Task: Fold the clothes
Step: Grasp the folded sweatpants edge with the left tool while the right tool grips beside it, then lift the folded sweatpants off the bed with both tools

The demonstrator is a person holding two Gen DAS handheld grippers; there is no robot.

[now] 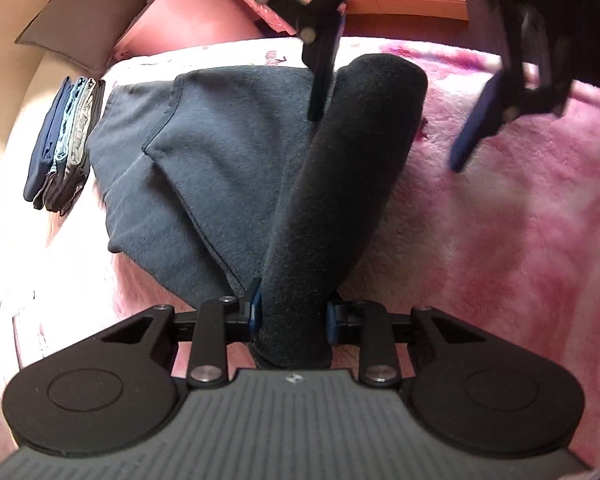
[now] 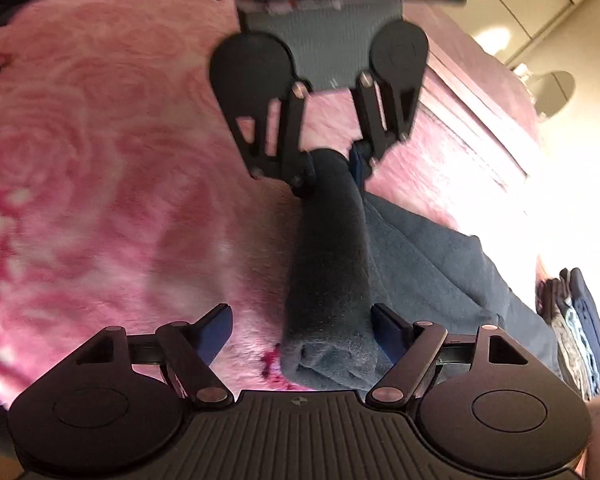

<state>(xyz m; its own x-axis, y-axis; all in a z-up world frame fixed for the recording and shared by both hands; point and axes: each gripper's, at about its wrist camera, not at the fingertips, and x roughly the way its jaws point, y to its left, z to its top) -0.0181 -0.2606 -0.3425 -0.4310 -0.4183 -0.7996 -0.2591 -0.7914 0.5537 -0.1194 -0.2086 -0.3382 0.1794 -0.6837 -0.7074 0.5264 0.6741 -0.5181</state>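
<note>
A pink blanket (image 1: 500, 220) covers the bed, with a dark grey garment (image 1: 204, 160) half rolled on it and a stack of folded clothes (image 1: 64, 140) beside it. The left gripper (image 1: 294, 316) pinches 1 end of the roll (image 1: 340, 184); the right gripper (image 2: 302, 332) straddles the other, jaws spread, so rolling seems unfinished.

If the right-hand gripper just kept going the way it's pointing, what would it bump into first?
Most likely the rolled dark garment, whose near end already lies between the open right gripper fingers. Farther along the roll, the left gripper clamps the far end. Depth is hard to judge.
</note>
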